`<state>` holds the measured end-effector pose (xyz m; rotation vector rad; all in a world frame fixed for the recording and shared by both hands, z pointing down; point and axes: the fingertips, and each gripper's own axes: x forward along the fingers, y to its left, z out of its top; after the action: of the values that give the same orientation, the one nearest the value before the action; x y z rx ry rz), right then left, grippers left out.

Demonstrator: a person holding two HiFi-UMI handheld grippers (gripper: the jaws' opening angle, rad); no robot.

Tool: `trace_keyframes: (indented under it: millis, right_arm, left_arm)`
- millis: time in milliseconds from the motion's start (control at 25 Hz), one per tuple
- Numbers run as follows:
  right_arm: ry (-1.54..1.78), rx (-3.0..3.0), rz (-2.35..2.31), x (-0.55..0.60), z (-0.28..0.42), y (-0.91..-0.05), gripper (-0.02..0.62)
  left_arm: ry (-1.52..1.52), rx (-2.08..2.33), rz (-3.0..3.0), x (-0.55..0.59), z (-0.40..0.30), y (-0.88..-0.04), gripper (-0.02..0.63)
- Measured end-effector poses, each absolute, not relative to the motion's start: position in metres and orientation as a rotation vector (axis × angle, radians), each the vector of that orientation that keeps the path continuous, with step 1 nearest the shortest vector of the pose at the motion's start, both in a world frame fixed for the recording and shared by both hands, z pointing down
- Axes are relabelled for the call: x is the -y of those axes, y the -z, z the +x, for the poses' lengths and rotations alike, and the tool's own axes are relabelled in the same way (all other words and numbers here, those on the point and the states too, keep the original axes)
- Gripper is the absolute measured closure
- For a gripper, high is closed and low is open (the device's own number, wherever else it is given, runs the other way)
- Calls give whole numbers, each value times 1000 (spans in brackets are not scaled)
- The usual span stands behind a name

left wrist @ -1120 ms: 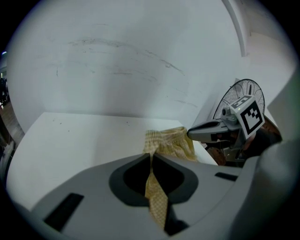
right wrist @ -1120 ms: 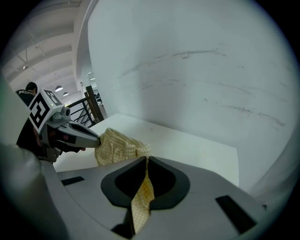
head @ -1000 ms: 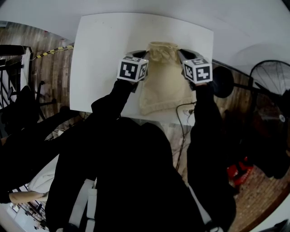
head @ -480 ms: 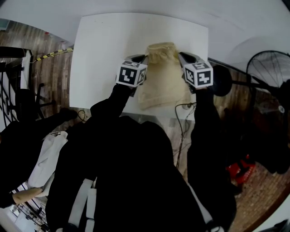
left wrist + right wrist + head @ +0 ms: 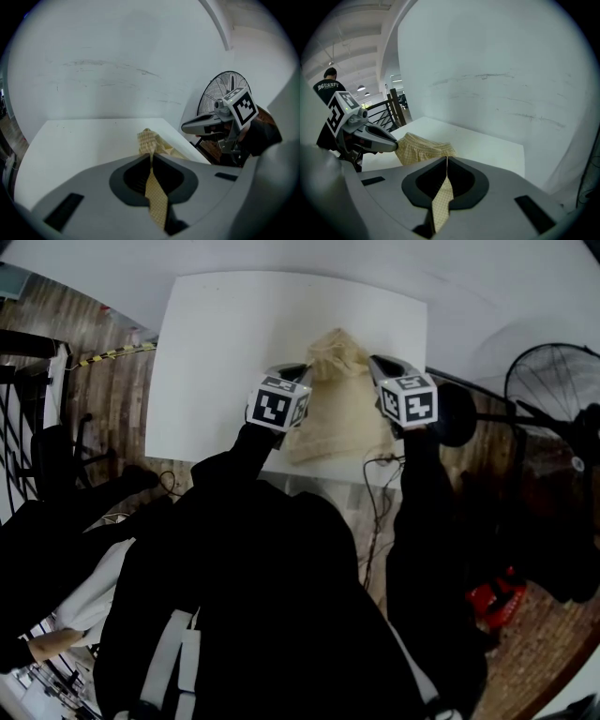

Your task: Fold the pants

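In the head view the beige checked pants (image 5: 342,404) lie on the white table (image 5: 225,343), long axis running from the table's middle to its near edge. The left gripper (image 5: 298,374) and right gripper (image 5: 380,365) flank the bunched far end, equally close. I judge that end must travel toward the table's near edge, where a dark cable (image 5: 380,470) lies close by; a standing fan (image 5: 553,395) is well off the table's right side. In the left gripper view the jaws are clenched on a thin fold of the checked cloth. In the right gripper view the jaws likewise pinch a cloth strip, the rest draped on the table beyond.
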<state>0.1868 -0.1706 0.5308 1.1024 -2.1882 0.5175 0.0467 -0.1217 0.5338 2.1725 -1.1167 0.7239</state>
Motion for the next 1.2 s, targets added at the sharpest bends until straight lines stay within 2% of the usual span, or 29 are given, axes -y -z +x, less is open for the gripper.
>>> trace_keyframes:
  millis: [1200]
  right_arm:
    - [-557, 2209, 1151, 112, 224, -531, 586]
  left_arm:
    - [-1149, 986, 2615, 28, 83, -527, 589]
